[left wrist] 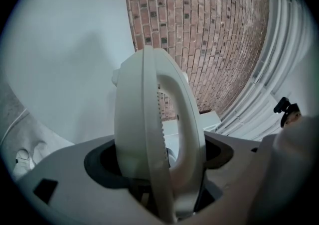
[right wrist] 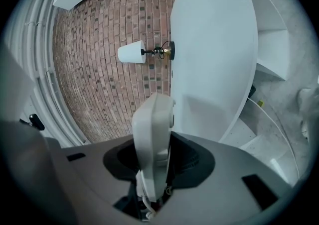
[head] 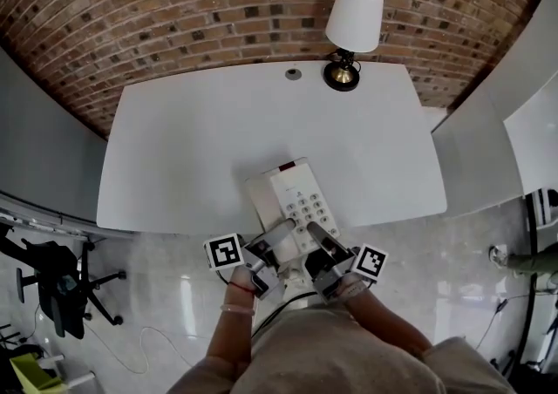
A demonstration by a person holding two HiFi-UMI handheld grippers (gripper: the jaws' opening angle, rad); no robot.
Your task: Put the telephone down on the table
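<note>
A white telephone (head: pixel 292 196) with a keypad and its handset on the left side is over the near edge of the white table (head: pixel 200 131). Both grippers hold it by its near end. My left gripper (head: pixel 277 235) is shut on the handset side, and my right gripper (head: pixel 316 234) is shut on the keypad side. In the left gripper view the telephone (left wrist: pixel 149 134) stands edge-on between the jaws of the left gripper (left wrist: pixel 164 186). Seen from the right gripper view, the telephone's (right wrist: pixel 152 134) thin side is clamped in the right gripper (right wrist: pixel 152 181). Whether the telephone rests on the table I cannot tell.
A lamp (head: pixel 353 30) with a white shade stands at the table's far edge, next to a round cable hole (head: pixel 294 74). A brick wall (head: pixel 174 0) runs behind. A black office chair (head: pixel 52 283) is on the floor at the left, white cabinets (head: pixel 497 131) at the right.
</note>
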